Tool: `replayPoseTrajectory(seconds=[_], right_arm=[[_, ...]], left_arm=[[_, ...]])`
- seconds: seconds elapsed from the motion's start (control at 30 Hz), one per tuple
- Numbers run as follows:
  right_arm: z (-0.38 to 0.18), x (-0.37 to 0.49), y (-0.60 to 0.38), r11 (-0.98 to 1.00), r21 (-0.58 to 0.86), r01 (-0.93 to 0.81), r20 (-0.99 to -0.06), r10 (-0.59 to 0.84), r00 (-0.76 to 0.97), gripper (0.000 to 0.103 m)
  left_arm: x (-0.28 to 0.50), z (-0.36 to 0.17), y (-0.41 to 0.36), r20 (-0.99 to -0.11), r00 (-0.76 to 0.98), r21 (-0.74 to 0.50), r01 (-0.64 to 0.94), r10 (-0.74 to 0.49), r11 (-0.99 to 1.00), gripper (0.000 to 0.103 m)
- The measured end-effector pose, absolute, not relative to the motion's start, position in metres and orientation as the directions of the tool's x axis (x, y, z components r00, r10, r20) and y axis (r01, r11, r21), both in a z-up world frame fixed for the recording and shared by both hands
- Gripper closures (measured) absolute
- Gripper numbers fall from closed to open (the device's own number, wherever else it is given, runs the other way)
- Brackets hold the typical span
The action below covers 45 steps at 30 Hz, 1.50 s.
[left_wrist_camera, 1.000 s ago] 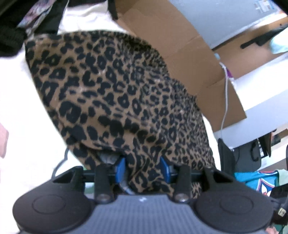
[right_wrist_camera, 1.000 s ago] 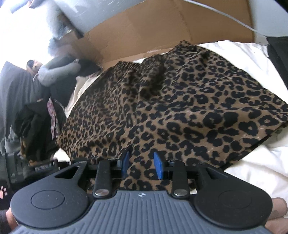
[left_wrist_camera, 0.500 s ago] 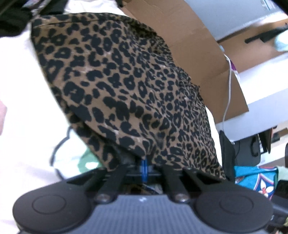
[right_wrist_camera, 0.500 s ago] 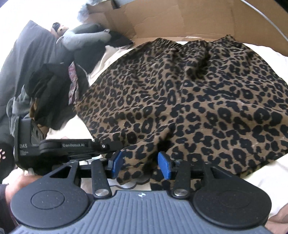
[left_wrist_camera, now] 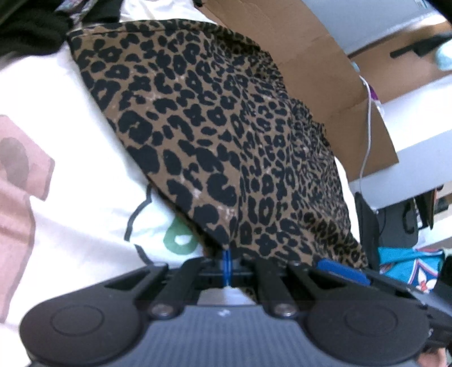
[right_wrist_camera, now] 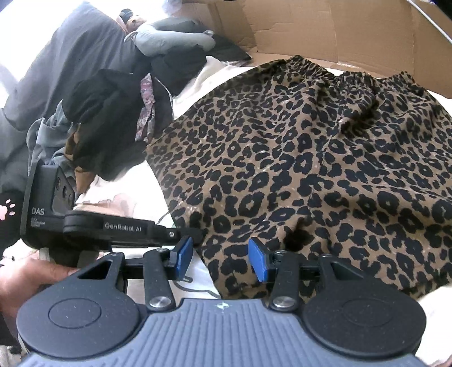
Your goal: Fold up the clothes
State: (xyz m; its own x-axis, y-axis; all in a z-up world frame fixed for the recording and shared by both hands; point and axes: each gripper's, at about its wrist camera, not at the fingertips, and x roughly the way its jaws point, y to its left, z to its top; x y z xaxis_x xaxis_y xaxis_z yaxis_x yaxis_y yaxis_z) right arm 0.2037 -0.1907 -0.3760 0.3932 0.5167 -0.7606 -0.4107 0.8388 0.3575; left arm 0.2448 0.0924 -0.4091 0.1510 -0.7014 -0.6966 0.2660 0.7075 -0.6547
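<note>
The leopard skirt [left_wrist_camera: 226,135] now has its near corner pinched in our left gripper [left_wrist_camera: 227,266], whose jaws just snapped tight on the cloth. Our right gripper [right_wrist_camera: 220,258] just opened about halfway, pads either side of the hem at six o'clock, not squeezing. The skirt lies flat on the white bed [left_wrist_camera: 70,113], so we think we can soon lift and fold.

free: bare white bed sheet [left_wrist_camera: 79,158] left of leopard garment [right_wrist_camera: 310,169] | blocked: dark clothes pile [right_wrist_camera: 107,118] far left; cardboard wall [right_wrist_camera: 325,25] behind; left tool [right_wrist_camera: 197,235] just beside right tool [right_wrist_camera: 220,258]
</note>
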Motion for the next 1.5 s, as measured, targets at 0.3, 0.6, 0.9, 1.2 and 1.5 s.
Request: replayPoseTrajectory(seconds=[0.3, 0.6, 0.9, 1.2, 1.5], right_arm=[[-0.414, 0.207, -0.192, 0.846, 0.381, -0.372, -0.811, 0.499, 0.304, 0.053], [-0.414, 0.206, -0.193, 0.838, 0.388, -0.383, -0.813, 0.507, 0.286, 0.053], [-0.416, 0.204, -0.202, 0.827, 0.413, -0.381, -0.808, 0.526, 0.266, 0.054], [-0.379, 0.218, -0.250, 0.845, 0.437, -0.307, -0.759, 0.530, 0.377, 0.053], [-0.375, 0.240, -0.349, 0.922, 0.380, -0.077, -0.770, 0.361, 0.526, 0.053]], left_arm=[[0.265, -0.383, 0.119, -0.755, 0.238, -0.532, 0.325, -0.612, 0.782, 0.081], [0.318, -0.368, 0.148, -0.791, 0.410, -0.317, 0.361, -0.454, 0.877, 0.060], [0.365, -0.359, 0.128, -0.773, 0.471, -0.153, 0.512, -0.426, 0.845, 0.059], [0.389, -0.381, 0.133, -0.801, 0.417, -0.188, 0.507, -0.430, 0.841, 0.058], [0.393, -0.383, 0.139, -0.806, 0.425, -0.171, 0.501, -0.413, 0.849, 0.080]])
